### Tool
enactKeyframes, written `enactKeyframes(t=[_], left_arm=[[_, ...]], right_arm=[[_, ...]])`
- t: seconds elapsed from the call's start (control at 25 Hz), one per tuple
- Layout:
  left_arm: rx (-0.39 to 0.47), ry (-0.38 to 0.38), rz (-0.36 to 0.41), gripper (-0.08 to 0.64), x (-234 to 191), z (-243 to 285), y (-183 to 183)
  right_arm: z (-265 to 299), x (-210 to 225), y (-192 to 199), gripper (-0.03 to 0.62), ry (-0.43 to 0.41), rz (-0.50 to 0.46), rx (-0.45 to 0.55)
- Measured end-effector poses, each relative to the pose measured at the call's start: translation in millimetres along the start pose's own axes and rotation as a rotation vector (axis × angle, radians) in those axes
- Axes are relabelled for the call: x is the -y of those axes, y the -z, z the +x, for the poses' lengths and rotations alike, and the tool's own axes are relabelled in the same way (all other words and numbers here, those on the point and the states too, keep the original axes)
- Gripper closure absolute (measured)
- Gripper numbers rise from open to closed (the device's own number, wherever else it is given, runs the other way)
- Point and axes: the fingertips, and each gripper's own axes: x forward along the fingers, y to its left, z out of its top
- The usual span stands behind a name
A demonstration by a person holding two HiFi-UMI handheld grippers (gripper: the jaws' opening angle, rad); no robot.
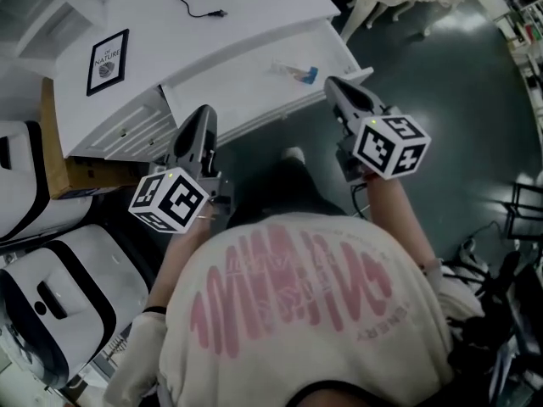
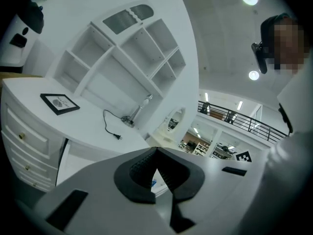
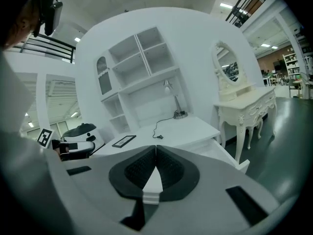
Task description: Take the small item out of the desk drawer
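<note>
Open drawer [image 1: 222, 94], free access frm above

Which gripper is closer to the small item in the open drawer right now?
Right. The right gripper sits just right of the small item, near the right end of the drawer. The left gripper is well off to its left, by the drawer's other end.

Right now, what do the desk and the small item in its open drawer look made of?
Desk: likely painted wood or laminate, smooth even white, slight sheen. Small item: possibly clear plastic with a blue end; too small to be sure.
</note>
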Motion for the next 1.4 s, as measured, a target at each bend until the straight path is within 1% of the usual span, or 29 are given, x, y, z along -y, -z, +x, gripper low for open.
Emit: enactKeyframes(t=[0.32, 0.44, 0.56, 0.68, 0.84, 0.96, 1.04, 1.16, 1.2, 1.24, 1.28, 1.4], left_arm=[[-0.019, -0.110, 0.003, 0.531, -31.9, 76.2, 16.4], [-0.028, -0.170, 0.005, 0.531, -43.8, 101.5, 22.1], [-0.044, -0.233, -0.022, 0.531, -58.2, 119.3, 30.0], [-0.052, -0.273, -0.049, 0.531, -70.5, 131.6, 31.2], [-0.029, -0.321, -0.088, 0.531, -83.6, 139.5, 31.7], [-0.016, -0.349, -0.107, 0.531, -91.3, 141.7, 31.3], [-0.018, -0.367, -0.109, 0.531, -96.5, 140.3, 30.2], [-0.020, -0.398, -0.121, 0.531, -106.3, 136.9, 30.9], [-0.019, -0.407, -0.125, 0.531, -109.0, 136.0, 31.2], [-0.017, -0.414, -0.128, 0.531, -111.0, 135.1, 31.1], [-0.015, -0.420, -0.129, 0.531, -112.2, 134.2, 30.7], [-0.006, -0.432, -0.128, 0.531, -113.0, 130.6, 28.8]], right_arm=[[83.7, 52.6, 0.7, 0.574, -0.112, 0.093, -0.105], [114.6, 70.8, 4.3, 0.574, -0.159, 0.092, -0.179], [144.4, 84.2, 17.5, 0.574, -0.214, 0.067, -0.287], [169.3, 96.9, 36.0, 0.574, -0.240, -0.020, -0.403], [189.4, 108.3, 67.5, 0.574, -0.290, -0.196, -0.582], [198.4, 113.2, 82.5, 0.574, -0.334, -0.311, -0.661], [201.2, 110.1, 89.1, 0.571, -0.382, -0.346, -0.694], [201.1, 107.6, 99.5, 0.566, -0.438, -0.373, -0.752], [200.1, 107.3, 104.0, 0.540, -0.454, -0.379, -0.779], [198.7, 106.7, 109.4, 0.421, -0.471, -0.386, -0.814], [197.4, 106.0, 114.6, 0.349, -0.486, -0.398, -0.848], [196.7, 106.6, 125.8, 0.353, -0.497, -0.464, -0.916]])
